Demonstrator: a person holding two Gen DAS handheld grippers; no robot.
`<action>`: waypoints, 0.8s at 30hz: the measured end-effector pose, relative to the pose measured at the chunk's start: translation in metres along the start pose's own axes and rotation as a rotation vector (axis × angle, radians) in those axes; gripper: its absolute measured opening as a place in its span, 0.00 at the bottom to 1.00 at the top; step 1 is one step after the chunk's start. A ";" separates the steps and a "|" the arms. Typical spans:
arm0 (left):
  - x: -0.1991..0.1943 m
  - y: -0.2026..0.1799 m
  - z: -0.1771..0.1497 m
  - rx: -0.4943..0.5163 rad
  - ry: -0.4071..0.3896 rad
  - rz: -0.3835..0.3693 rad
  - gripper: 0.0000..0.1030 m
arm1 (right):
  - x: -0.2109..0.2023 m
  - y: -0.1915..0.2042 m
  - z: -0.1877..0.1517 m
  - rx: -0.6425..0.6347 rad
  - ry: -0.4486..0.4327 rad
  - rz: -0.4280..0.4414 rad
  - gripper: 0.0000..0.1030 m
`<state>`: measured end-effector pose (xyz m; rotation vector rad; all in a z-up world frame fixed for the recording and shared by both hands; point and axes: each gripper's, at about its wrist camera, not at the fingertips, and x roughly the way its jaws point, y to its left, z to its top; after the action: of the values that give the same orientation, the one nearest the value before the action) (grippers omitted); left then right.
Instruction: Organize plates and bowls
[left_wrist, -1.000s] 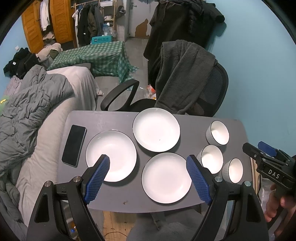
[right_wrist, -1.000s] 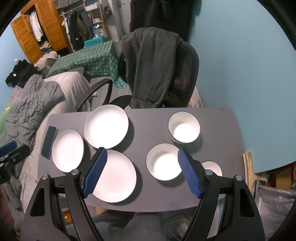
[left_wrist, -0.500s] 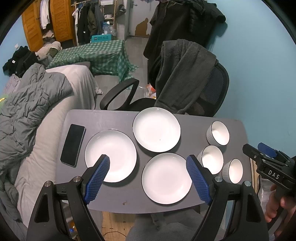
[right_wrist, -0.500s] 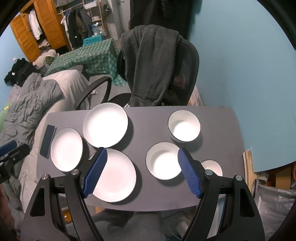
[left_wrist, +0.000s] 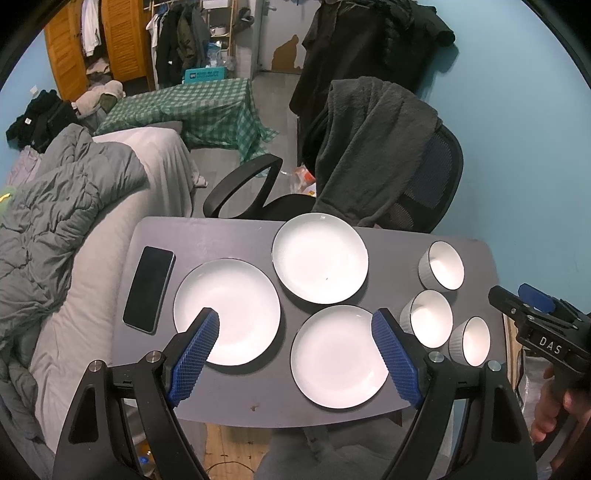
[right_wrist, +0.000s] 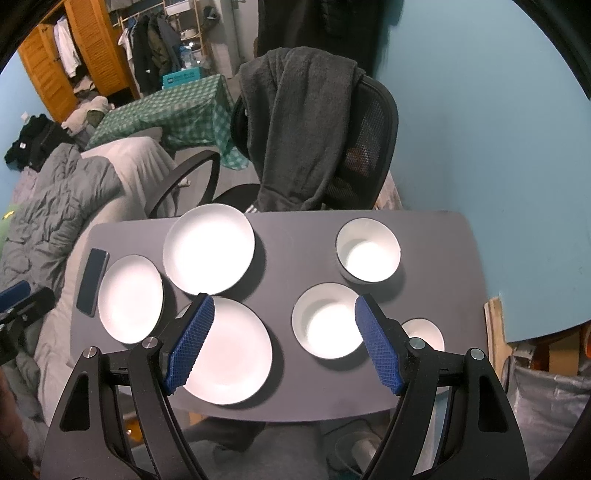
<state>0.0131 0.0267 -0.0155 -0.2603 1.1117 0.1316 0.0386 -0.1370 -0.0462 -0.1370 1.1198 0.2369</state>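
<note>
Left wrist view shows my left gripper (left_wrist: 295, 347) and right gripper (right_wrist: 282, 339) hovering with fingers spread, empty, above the bench (left_wrist: 236, 236): nothing is stacked yet. I count three plates (left_wrist: 320, 257) left and three bowls (left_wrist: 441, 264) right; next I'd pinch a plate rim.

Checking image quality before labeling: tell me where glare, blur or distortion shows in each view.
Left wrist view: sharp; plates blown out white; fisheye bends the table edges. Right wrist view: slightly softer; bowls glare bright inside and cast dark shadows; corners vignetted black.
</note>
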 end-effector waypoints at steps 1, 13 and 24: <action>0.002 0.001 0.000 0.002 0.001 0.004 0.83 | 0.001 0.001 0.001 -0.001 0.002 0.001 0.75; 0.034 0.015 -0.009 0.011 0.047 0.057 0.83 | 0.033 0.003 0.002 -0.037 0.081 0.044 0.75; 0.078 0.024 -0.037 0.059 0.119 0.066 0.83 | 0.092 0.006 -0.021 -0.073 0.225 0.134 0.75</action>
<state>0.0094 0.0374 -0.1049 -0.1803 1.2406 0.1430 0.0569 -0.1246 -0.1383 -0.1569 1.3467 0.3893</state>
